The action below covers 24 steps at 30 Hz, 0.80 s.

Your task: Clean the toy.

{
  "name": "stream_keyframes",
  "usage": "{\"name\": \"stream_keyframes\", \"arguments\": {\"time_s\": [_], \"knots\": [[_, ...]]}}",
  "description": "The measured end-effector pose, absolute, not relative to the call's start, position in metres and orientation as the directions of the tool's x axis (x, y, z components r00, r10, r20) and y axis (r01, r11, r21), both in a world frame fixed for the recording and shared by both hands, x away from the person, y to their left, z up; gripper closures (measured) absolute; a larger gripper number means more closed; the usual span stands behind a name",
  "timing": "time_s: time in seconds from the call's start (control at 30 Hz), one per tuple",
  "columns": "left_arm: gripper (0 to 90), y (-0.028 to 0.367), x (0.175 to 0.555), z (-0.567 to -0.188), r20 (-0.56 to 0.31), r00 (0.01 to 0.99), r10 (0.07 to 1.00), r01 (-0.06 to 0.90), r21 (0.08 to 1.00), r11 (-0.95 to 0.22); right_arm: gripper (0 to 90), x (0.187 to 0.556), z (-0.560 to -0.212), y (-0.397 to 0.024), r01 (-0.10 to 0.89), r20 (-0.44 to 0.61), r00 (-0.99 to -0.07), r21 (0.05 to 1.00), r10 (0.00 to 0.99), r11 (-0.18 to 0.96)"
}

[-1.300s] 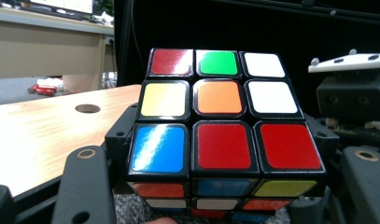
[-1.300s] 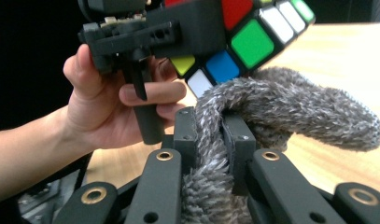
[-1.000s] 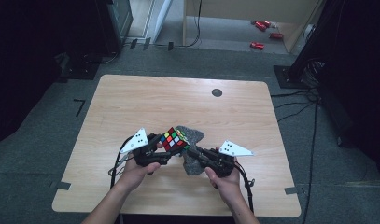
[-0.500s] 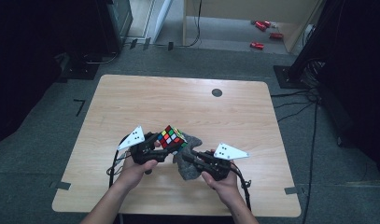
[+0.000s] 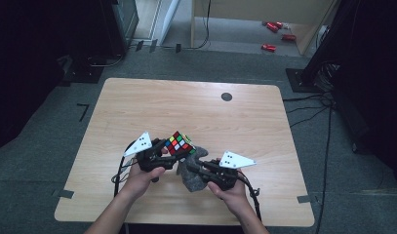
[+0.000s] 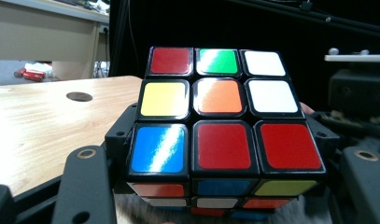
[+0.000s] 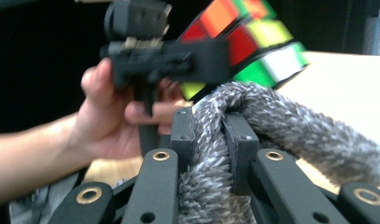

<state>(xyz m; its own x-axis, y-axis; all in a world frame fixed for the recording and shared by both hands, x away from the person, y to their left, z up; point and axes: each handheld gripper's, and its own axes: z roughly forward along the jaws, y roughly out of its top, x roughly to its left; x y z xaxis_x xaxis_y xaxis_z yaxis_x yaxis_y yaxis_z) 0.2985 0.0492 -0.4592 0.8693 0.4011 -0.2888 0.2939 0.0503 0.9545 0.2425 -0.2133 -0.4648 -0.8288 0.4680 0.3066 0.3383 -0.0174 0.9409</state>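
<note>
A scrambled colour cube is held just above the wooden table, near its front edge. My left gripper is shut on it, one black jaw on each side. A grey fuzzy cloth hangs right of and below the cube, and my right gripper is shut on a fold of it. In the right gripper view the cloth arches up just under the cube, and the left hand shows behind it.
A small dark round hole sits in the table's far half. Red objects lie on the floor beyond the table. Cables trail from both grippers over the table's front. Dark equipment stands along both sides of the room.
My right gripper with the cloth has shifted slightly left, nearer the cube. The left gripper and the cube have stayed in place.
</note>
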Motion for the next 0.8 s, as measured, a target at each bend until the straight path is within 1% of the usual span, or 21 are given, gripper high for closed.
{"name": "stream_keyframes", "arguments": {"time_s": [0.13, 0.23, 0.43, 0.5, 0.73, 0.8], "knots": [[34.7, 0.049, 0.299, -0.46, -0.287, 0.868, 0.404, 0.295, 0.954, 0.045, 76.8, 0.247, -0.463, -0.227, 0.354, 0.368, -0.798, 0.927, 0.477, -0.123], [34.6, 0.049, 0.299, -0.46, -0.288, 0.868, 0.405, 0.298, 0.954, 0.038, 76.5, 0.246, -0.466, -0.225, 0.353, 0.364, -0.796, 0.928, 0.484, -0.117], [34.6, 0.049, 0.299, -0.46, -0.292, 0.866, 0.407, 0.301, 0.953, 0.043, 76.8, 0.242, -0.47, -0.21, 0.365, 0.35, -0.834, 0.93, 0.427, -0.05], [34.6, 0.048, 0.299, -0.461, -0.287, 0.867, 0.408, 0.299, 0.953, 0.035, 76.7, 0.242, -0.469, -0.208, 0.352, 0.33, -0.84, 0.935, 0.43, -0.029], [34.7, 0.048, 0.298, -0.461, -0.281, 0.869, 0.408, 0.294, 0.955, 0.032, 77.2, 0.246, -0.462, -0.228, 0.345, 0.365, -0.8, 0.929, 0.476, -0.132], [34.7, 0.047, 0.298, -0.461, -0.28, 0.87, 0.406, 0.294, 0.955, 0.027, 77.1, 0.246, -0.463, -0.227, 0.345, 0.366, -0.803, 0.929, 0.471, -0.133]]}}
